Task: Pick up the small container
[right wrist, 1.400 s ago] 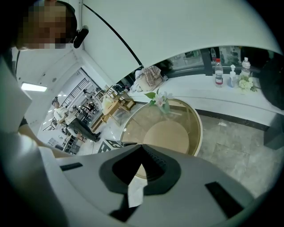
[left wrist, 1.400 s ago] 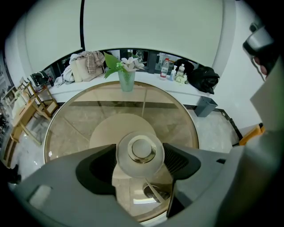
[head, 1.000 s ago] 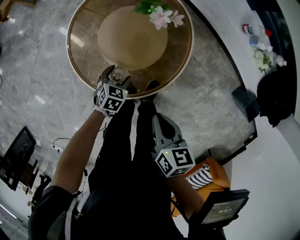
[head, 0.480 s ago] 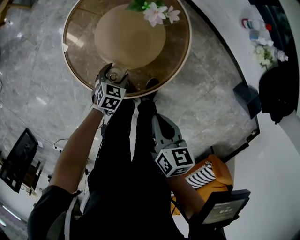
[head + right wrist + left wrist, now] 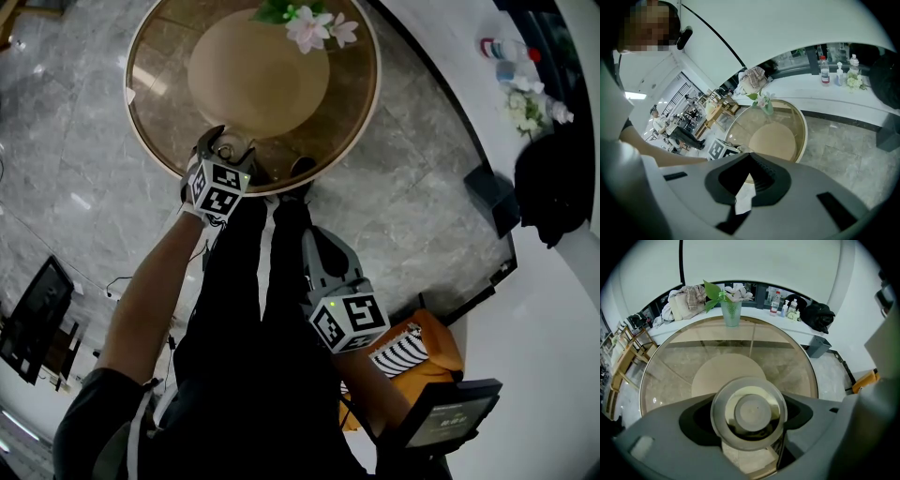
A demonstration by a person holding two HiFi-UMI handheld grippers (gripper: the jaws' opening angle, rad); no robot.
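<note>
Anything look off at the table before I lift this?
Nothing stands out. The small container sits with its lid on between the left tongs, at the near edge of the glass table. The vase of flowers stands upright at the far side, and no spill or damage shows.

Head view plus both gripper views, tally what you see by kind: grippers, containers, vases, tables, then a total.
Hand-held grippers: 2 (left hand-held gripper, right hand-held gripper)
Small container: 1
Flower vase: 1
Glass table: 1
Total: 5
</note>
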